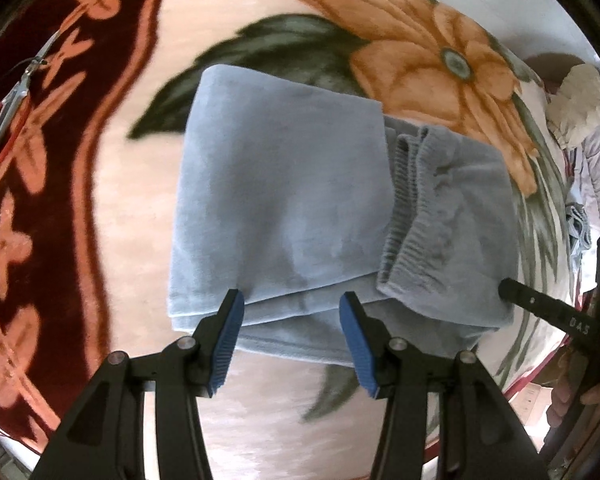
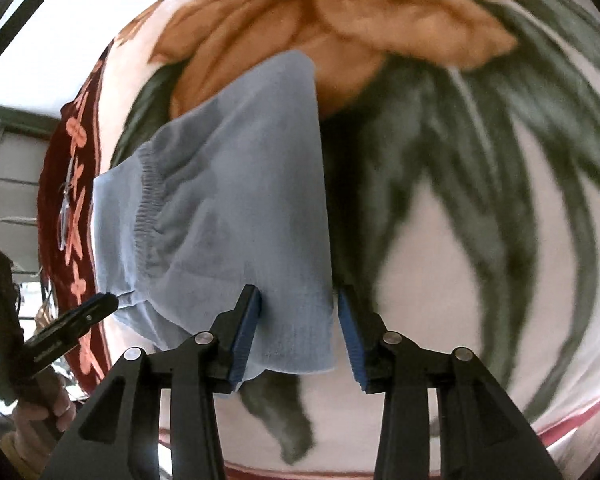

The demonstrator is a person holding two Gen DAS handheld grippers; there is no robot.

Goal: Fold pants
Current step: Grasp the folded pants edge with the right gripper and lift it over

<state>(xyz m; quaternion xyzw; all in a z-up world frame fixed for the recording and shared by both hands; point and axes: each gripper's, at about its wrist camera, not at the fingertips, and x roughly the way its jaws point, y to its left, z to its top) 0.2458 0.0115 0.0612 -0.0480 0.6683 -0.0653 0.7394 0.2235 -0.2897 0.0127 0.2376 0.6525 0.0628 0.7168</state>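
Note:
Light blue pants (image 1: 292, 208) lie folded into a compact stack on a floral blanket (image 1: 148, 240), the ribbed waistband (image 1: 412, 224) showing at the right. My left gripper (image 1: 291, 312) is open, its blue pads just above the near edge of the stack, holding nothing. My right gripper (image 2: 299, 312) is open over the near right corner of the pants (image 2: 236, 200). The right gripper's tip (image 1: 512, 292) shows at the stack's right edge in the left wrist view. The left gripper (image 2: 100, 306) shows at the stack's left edge in the right wrist view.
The blanket has a big orange flower (image 1: 432, 48), green leaves and a dark red border (image 1: 40, 120). Glasses (image 1: 12, 108) lie on the border at the left. Clothes (image 1: 580, 120) hang at the far right. The blanket's near edge (image 2: 560, 428) shows in the right wrist view.

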